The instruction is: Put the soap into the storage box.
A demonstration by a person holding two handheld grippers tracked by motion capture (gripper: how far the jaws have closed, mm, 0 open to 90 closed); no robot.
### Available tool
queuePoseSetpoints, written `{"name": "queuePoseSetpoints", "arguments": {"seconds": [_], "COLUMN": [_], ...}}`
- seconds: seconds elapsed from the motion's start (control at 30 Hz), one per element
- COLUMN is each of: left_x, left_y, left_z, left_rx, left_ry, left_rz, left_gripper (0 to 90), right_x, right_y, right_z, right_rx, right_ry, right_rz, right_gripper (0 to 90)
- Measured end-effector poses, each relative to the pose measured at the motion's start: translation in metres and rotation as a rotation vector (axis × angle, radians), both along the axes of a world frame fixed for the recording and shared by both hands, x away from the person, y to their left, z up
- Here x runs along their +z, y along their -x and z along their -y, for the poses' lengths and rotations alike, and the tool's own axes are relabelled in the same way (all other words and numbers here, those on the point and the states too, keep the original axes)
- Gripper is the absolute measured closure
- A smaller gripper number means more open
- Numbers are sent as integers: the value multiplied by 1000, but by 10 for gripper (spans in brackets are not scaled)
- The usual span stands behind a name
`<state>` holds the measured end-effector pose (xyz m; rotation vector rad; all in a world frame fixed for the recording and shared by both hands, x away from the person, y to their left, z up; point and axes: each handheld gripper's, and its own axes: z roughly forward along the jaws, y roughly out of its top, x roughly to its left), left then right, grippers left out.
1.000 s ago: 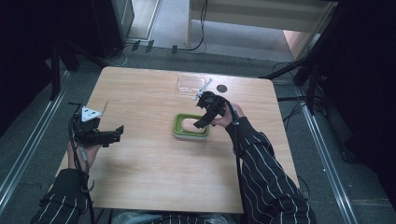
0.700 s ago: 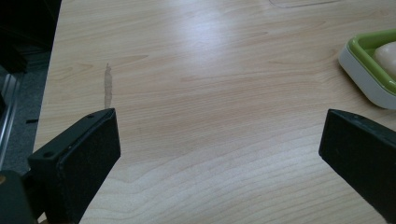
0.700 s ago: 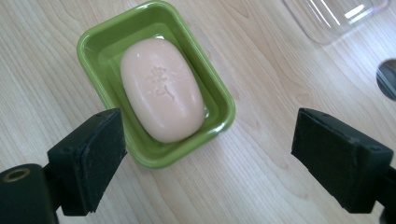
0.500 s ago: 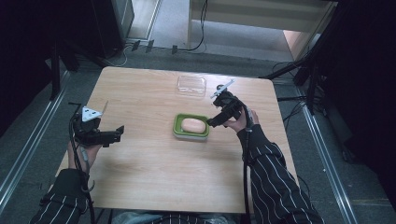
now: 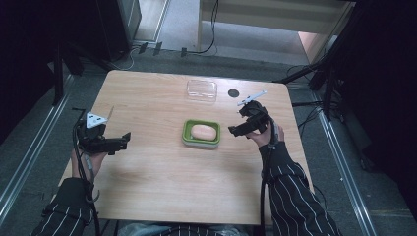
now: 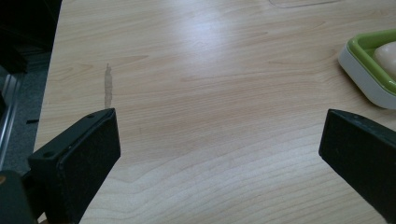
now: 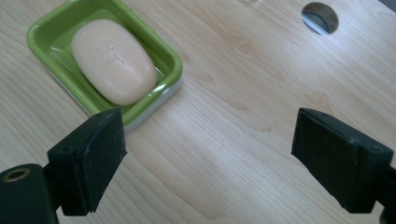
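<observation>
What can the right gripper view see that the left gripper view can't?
The right gripper view takes in the whole bar of soap lying in the green soap dish, plus a round hole in the table. The left gripper view has a pale streak on the wood and the table's edge with dark floor beyond. Both share the wooden table, some of the dish, and open black jaws with nothing between them.

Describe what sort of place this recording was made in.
Probably a lab or studio recording bay: a lone wooden table on grey floor, black curtains at the sides, cables trailing across the floor.
</observation>
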<state>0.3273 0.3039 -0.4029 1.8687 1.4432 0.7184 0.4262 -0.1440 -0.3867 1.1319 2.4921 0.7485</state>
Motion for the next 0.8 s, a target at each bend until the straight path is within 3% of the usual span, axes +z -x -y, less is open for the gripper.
{"name": "queuePoseSetpoints", "arguments": {"seconds": [0.4,0.8], "left_x": [0,0], "left_y": [1,1], "left_z": [0,0], "left_rx": [-4,-6], "left_ry": [1,-1], "left_rz": [3,4], "left_gripper": [0,0], "right_x": [-8,-19], "right_y": [25,48], "right_z": [22,46], "right_rx": [-100,-155], "right_ry": [-25,-39], "right_rz": [30,31], "right_gripper": [109,111]}}
